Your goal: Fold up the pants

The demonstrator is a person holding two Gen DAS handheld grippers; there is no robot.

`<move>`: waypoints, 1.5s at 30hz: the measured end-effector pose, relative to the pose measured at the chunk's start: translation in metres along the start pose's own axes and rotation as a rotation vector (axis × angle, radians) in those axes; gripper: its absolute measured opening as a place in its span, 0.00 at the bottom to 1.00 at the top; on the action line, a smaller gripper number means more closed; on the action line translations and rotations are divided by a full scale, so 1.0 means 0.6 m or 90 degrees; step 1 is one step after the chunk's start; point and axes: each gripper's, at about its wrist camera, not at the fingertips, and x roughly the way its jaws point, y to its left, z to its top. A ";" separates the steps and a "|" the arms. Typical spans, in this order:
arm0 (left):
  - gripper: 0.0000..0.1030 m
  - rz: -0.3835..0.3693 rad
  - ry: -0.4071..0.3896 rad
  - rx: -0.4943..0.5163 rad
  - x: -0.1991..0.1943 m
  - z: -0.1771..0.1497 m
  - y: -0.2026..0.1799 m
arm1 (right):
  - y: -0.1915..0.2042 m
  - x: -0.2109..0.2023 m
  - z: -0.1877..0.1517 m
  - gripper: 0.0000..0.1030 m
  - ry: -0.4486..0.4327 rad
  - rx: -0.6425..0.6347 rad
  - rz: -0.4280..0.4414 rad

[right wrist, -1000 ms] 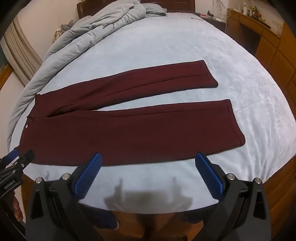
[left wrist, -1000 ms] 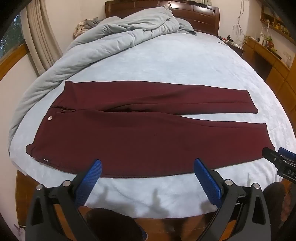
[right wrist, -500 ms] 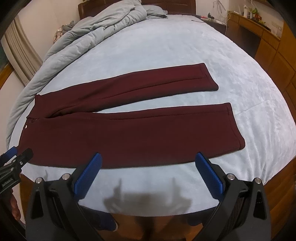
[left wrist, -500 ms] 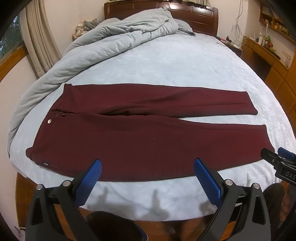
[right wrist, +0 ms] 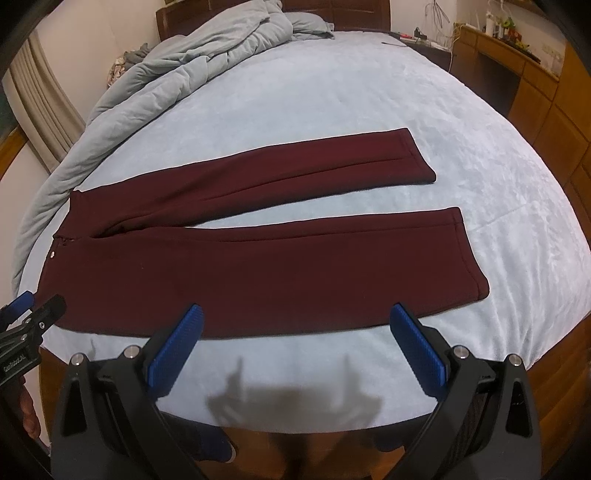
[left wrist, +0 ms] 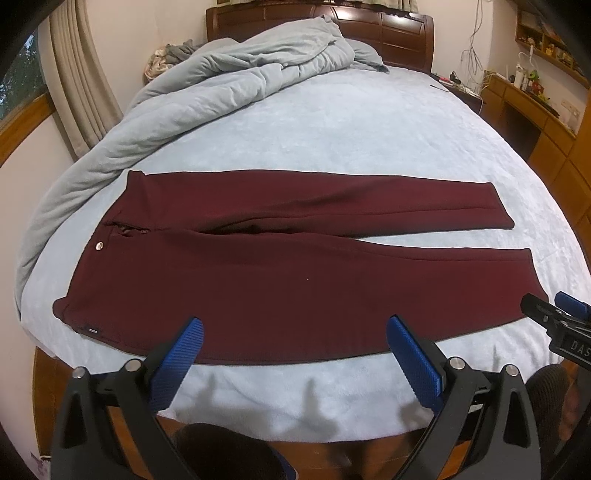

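Note:
Dark red pants (left wrist: 280, 273) lie flat across the bed, waistband to the left with a small metal button (left wrist: 99, 245), both legs stretched to the right with a narrow gap between them. In the right wrist view the pants (right wrist: 258, 269) show the two leg hems at the right. My left gripper (left wrist: 295, 345) hovers open above the near edge of the pants, nothing between its blue pads. My right gripper (right wrist: 295, 338) is open too, over the near leg, and its tip (left wrist: 554, 317) shows at the right edge of the left wrist view.
The bed sheet (left wrist: 332, 122) is pale blue. A crumpled grey duvet (left wrist: 207, 85) lies along the far left side up to the dark wooden headboard (left wrist: 391, 26). Wooden cabinets (right wrist: 546, 99) stand on the right, a curtain (left wrist: 81, 85) on the left. Wooden floor runs beneath the near bed edge.
Both grippers have edged slightly forward toward the near edge of the pants. The pants have not moved and both grippers stay open.

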 end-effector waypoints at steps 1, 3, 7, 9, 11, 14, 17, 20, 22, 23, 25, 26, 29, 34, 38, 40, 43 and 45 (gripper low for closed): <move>0.96 0.000 0.000 0.000 0.000 0.000 0.000 | 0.000 0.000 0.000 0.97 0.000 0.001 0.001; 0.96 -0.001 0.000 0.000 0.000 0.000 0.001 | 0.000 0.000 0.001 0.97 0.000 0.001 0.001; 0.96 -0.001 0.001 0.003 -0.001 0.001 0.001 | 0.000 0.001 0.000 0.97 0.001 0.002 0.003; 0.96 -0.001 0.001 0.002 -0.001 0.002 0.000 | 0.000 0.001 0.000 0.97 0.000 0.002 0.003; 0.96 0.000 0.000 0.003 -0.001 0.001 0.000 | 0.000 0.002 0.000 0.97 0.000 0.002 0.005; 0.96 -0.001 0.001 0.003 -0.001 0.002 0.000 | -0.001 0.003 -0.001 0.97 -0.001 0.004 0.006; 0.96 0.002 0.000 0.003 -0.001 0.002 -0.001 | -0.001 0.003 -0.001 0.97 -0.001 0.006 0.010; 0.96 0.001 0.000 0.003 -0.001 0.002 -0.003 | -0.002 0.002 -0.002 0.97 -0.003 0.005 0.010; 0.96 0.001 0.001 0.004 0.000 0.002 -0.002 | -0.002 0.002 -0.002 0.97 -0.005 0.005 0.011; 0.96 0.000 0.001 0.004 -0.001 0.002 -0.002 | -0.002 0.002 -0.002 0.97 -0.005 0.006 0.010; 0.96 0.001 0.001 0.004 0.000 0.002 -0.002 | -0.003 0.002 -0.002 0.97 -0.005 0.005 0.011; 0.96 0.001 0.000 0.003 -0.001 0.002 -0.002 | -0.003 0.002 -0.002 0.97 -0.004 0.006 0.011; 0.96 0.001 0.000 0.002 0.000 0.002 -0.002 | -0.003 0.002 -0.002 0.97 -0.003 0.006 0.012; 0.96 0.002 0.000 0.004 -0.001 0.002 -0.002 | -0.003 0.002 -0.003 0.97 -0.001 0.006 0.013; 0.96 0.002 0.000 0.004 0.000 0.002 -0.002 | -0.004 0.004 -0.003 0.97 0.001 0.006 0.013; 0.96 0.001 0.001 0.005 0.000 0.002 -0.002 | -0.004 0.005 -0.003 0.97 0.001 0.006 0.013; 0.96 0.002 0.003 0.008 0.002 0.005 -0.002 | -0.004 0.009 -0.005 0.97 0.002 0.005 0.013; 0.96 0.002 0.004 0.010 0.005 0.008 -0.003 | -0.004 0.014 -0.003 0.97 0.003 0.006 0.016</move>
